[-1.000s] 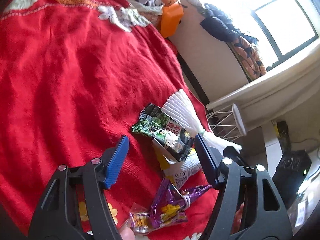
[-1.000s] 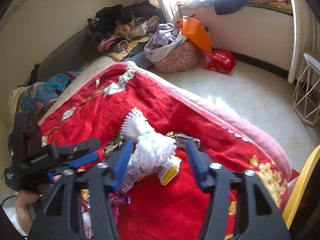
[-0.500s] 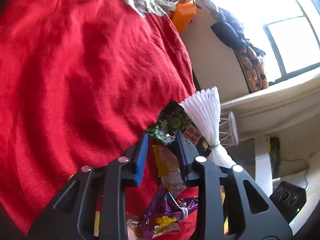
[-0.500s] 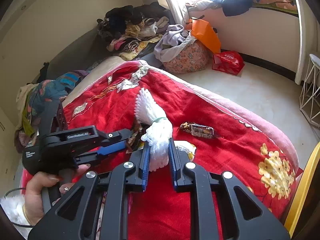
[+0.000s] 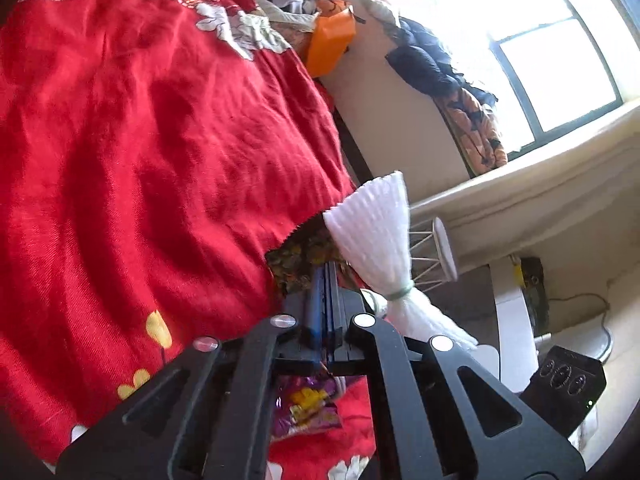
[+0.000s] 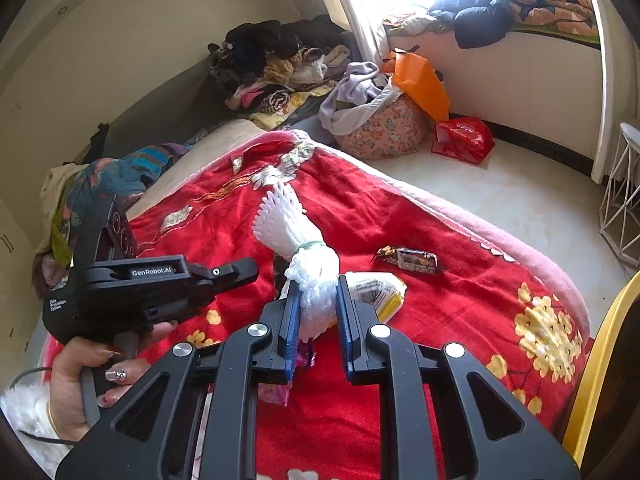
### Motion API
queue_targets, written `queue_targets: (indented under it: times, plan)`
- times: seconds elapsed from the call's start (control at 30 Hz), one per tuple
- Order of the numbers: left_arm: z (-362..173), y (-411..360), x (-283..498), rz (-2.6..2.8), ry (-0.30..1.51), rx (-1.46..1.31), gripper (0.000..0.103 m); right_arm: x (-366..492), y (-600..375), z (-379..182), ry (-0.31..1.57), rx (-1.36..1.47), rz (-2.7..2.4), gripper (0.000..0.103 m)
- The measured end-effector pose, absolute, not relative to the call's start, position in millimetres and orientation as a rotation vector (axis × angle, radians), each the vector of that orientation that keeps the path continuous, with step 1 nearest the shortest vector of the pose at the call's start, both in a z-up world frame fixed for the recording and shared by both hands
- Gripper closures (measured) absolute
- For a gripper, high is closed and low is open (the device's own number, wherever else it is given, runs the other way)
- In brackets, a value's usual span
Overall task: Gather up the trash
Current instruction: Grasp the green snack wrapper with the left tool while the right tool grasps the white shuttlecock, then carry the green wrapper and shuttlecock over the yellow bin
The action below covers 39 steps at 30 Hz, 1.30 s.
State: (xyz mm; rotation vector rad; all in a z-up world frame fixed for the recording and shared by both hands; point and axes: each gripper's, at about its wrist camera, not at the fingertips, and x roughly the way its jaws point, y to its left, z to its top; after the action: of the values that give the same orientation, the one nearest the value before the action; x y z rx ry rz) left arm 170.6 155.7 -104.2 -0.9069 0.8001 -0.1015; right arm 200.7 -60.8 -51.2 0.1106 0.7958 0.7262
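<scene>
My right gripper (image 6: 318, 300) is shut on a white foam fruit net (image 6: 310, 264), tied with a green band, and holds it above the red blanket (image 6: 420, 320). The net also shows in the left wrist view (image 5: 378, 232), just right of my left gripper (image 5: 325, 276). My left gripper is shut on a green-and-black snack wrapper (image 5: 298, 256) that sticks out past its tips. A purple wrapper (image 5: 306, 408) lies under the left gripper. A yellow-and-white packet (image 6: 380, 290) and a dark snack bar wrapper (image 6: 410, 259) lie on the blanket.
The blanket covers a bed whose edge drops to a pale floor (image 6: 520, 200). A white wire stool (image 6: 624, 200) stands at the right. An orange bag (image 6: 420, 80), a red bag (image 6: 462, 138) and piles of clothes (image 6: 280, 68) lie beyond the bed.
My left gripper closed on the green-and-black wrapper and lifted it. My right gripper closed on the foam net and raised it off the blanket.
</scene>
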Motion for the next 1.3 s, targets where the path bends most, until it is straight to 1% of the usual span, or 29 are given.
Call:
queue_targets:
  times: [0.07, 0.1, 0.13, 0.2, 0.23, 0.3, 0.37, 0.43, 0.73, 0.77, 0.8, 0.83, 0.87, 0.93, 1.0, 1.2, 1.3]
  plan:
    - [-102.9, 154.6, 169.1, -0.097, 0.808, -0.893, 0.094, 197.4, -63.6, -49.2, 0.788, 0.121, 0.721, 0.087]
    - [-102.6, 153.9, 168.6, -0.088, 0.809, -0.882, 0.080, 195.7, -66.0, -47.6, 0.778, 0.127, 0.709, 0.087]
    - [-102.0, 152.8, 167.8, -0.080, 0.810, -0.862, 0.071, 195.4, -68.5, -45.9, 0.770, 0.133, 0.700, 0.087]
    - [-101.1, 148.9, 168.2, -0.081, 0.817, -0.828, 0.070, 193.4, -76.7, -41.0, 0.744, 0.160, 0.677, 0.087]
    - [-101.3, 147.6, 169.9, -0.081, 0.822, -0.816, 0.066, 192.4, -81.3, -37.8, 0.732, 0.174, 0.666, 0.087]
    - [-99.8, 143.5, 174.0, -0.084, 0.833, -0.783, 0.061, 191.1, -91.1, -33.0, 0.714, 0.199, 0.645, 0.087]
    - [-98.1, 138.8, 179.7, -0.081, 0.847, -0.757, 0.060, 189.5, -103.1, -28.6, 0.704, 0.229, 0.634, 0.087]
    - [-97.0, 135.2, 186.8, -0.076, 0.859, -0.737, 0.057, 187.2, -112.3, -25.0, 0.695, 0.237, 0.623, 0.087]
    - [-93.4, 112.5, 216.6, 0.018, 0.937, -0.576, 0.057, 170.4, -166.0, -11.5, 0.645, 0.251, 0.539, 0.087]
    - [-93.7, 109.9, 218.1, 0.028, 0.942, -0.560, 0.060, 169.2, -173.9, -10.8, 0.645, 0.259, 0.529, 0.087]
    - [-94.7, 107.1, 220.1, 0.039, 0.951, -0.536, 0.071, 167.8, -180.4, -10.9, 0.643, 0.268, 0.519, 0.087]
    - [-95.5, 105.6, 219.6, 0.044, 0.955, -0.522, 0.079, 166.3, -185.3, -11.5, 0.642, 0.275, 0.512, 0.087]
    - [-95.6, 103.8, 219.7, 0.051, 0.958, -0.504, 0.081, 164.9, -193.1, -11.7, 0.641, 0.283, 0.502, 0.087]
    - [-93.2, 101.4, 216.7, 0.060, 0.949, -0.474, 0.089, 163.8, -204.0, -13.0, 0.639, 0.293, 0.483, 0.087]
    - [-85.8, 99.6, 210.2, 0.074, 0.921, -0.451, 0.094, 160.6, -216.7, -14.5, 0.638, 0.312, 0.462, 0.087]
    - [-54.1, 95.6, 188.2, 0.016, 0.813, -0.473, 0.096, 147.2, -258.6, -19.3, 0.631, 0.358, 0.392, 0.087]
    - [-39.6, 83.9, 183.3, -0.030, 0.788, -0.475, 0.096, 141.7, -273.3, -23.8, 0.638, 0.386, 0.359, 0.087]
